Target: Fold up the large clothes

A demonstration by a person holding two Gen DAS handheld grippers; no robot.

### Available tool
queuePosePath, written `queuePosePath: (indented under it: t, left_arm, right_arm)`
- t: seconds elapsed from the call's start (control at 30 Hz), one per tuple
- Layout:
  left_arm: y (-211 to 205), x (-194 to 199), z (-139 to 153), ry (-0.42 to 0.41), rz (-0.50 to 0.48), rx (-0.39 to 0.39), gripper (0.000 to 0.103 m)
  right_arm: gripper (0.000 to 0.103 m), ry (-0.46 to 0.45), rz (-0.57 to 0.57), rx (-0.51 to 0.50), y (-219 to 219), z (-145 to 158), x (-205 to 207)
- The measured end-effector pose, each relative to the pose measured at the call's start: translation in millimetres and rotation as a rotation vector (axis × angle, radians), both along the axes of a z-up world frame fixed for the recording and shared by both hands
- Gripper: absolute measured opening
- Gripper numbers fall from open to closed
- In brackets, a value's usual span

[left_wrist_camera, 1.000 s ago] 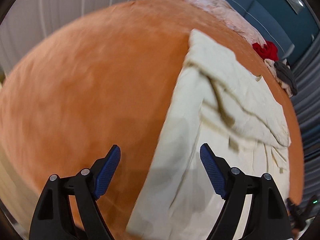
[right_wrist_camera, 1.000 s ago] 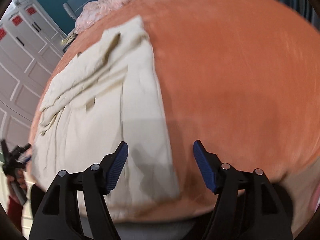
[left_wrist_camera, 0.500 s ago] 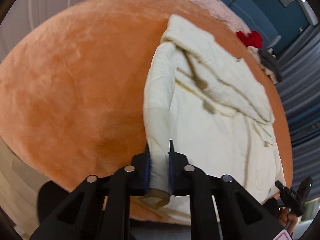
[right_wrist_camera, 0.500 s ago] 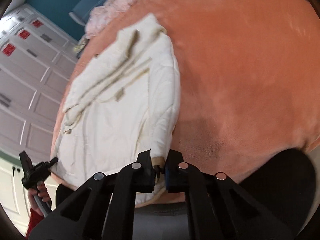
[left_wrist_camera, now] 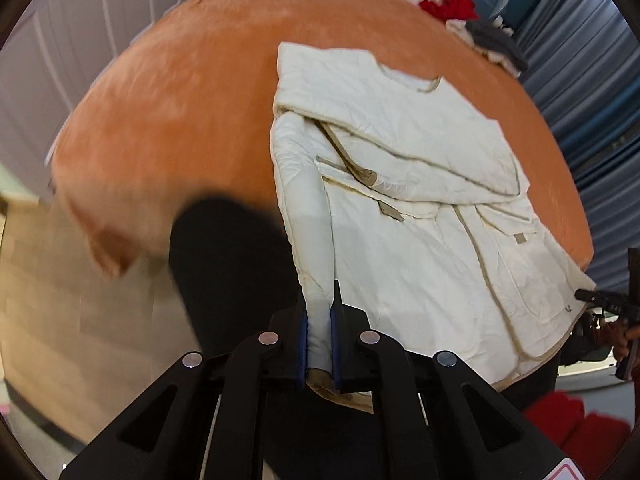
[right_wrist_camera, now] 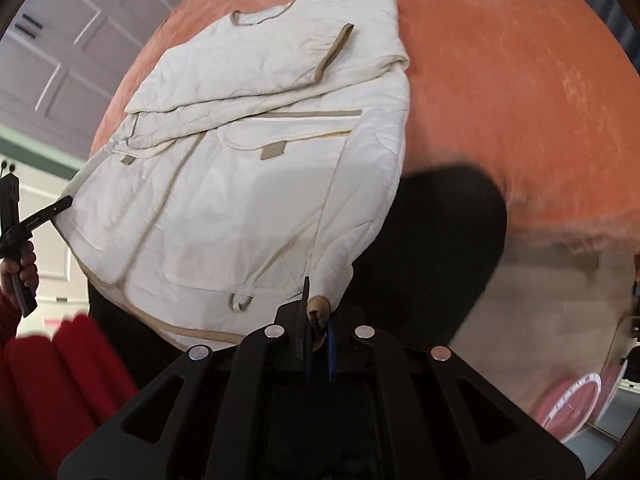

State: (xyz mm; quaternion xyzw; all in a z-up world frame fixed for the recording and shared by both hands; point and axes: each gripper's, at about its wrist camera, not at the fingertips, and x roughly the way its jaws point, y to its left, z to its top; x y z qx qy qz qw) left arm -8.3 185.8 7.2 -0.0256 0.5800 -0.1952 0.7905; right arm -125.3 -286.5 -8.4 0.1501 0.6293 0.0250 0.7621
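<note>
Both claws clenched on the jacket (left_wrist_camera: 404,200) hem: my left gripper (left_wrist_camera: 319,344) pinches its near-left corner, my right gripper (right_wrist_camera: 316,340) the other, far half lying on the orange blanket (left_wrist_camera: 180,92).

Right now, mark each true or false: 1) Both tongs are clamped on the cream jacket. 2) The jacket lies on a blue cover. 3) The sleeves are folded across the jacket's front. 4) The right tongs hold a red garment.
1) True: the left tongs and the right tongs each pinch a bottom corner of the cream jacket.
2) False: it lies on an orange cover.
3) True.
4) False: they grip the jacket's tan-trimmed hem corner; a red garment lies at the far edge.
</note>
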Motion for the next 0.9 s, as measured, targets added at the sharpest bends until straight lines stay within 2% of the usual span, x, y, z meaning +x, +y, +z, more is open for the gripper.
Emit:
queuePosePath:
  t: [0.07, 0.13, 0.27, 0.4, 0.5, 0.67, 0.83, 0.9]
  left_arm:
    - [0.4, -17.0, -3.2, 0.012, 0.033, -0.001, 0.006]
    - [-0.4, -20.5, -2.1, -0.009, 0.055, -0.011, 0.006]
    - [-1.8, 2.9, 7.9, -0.033, 0.085, -0.061, 0.006]
    - [-10.4, 43.5, 35.9, -0.17, 0.094, -0.084, 0.006]
    - [-21.3, 76.2, 49.2, -0.246, 0.09, -0.09, 0.006]
    - [-46.5, 144.7, 48.4, -0.325, 0.095, -0.073, 0.007]
    - [-62.9, 200.8, 17.8, -0.318, 0.155, -0.073, 0.012]
    - [-67.0, 214.7, 6.5, -0.309, 0.177, -0.058, 0.014]
  right_arm:
    - [0.004, 0.001, -0.002, 0.004, 7.5, 0.5, -7.3]
    - [0.004, -0.015, -0.004, -0.004, 10.0, 0.8, -4.9]
    - [0.004, -0.128, -0.04, -0.004, -1.7, 23.0, 21.8]
    - [0.004, -0.292, -0.099, -0.033, -19.5, 61.7, 59.7]
    - [0.004, -0.386, -0.148, -0.05, -34.8, 71.8, 90.9]
    - [0.004, -0.454, -0.29, -0.01, -66.3, 52.0, 152.3]
    - [0.005, -0.471, -0.386, -0.01, -79.4, 21.8, 196.3]
    - [0.009, -0.489, -0.414, 0.001, -83.3, 15.9, 204.5]
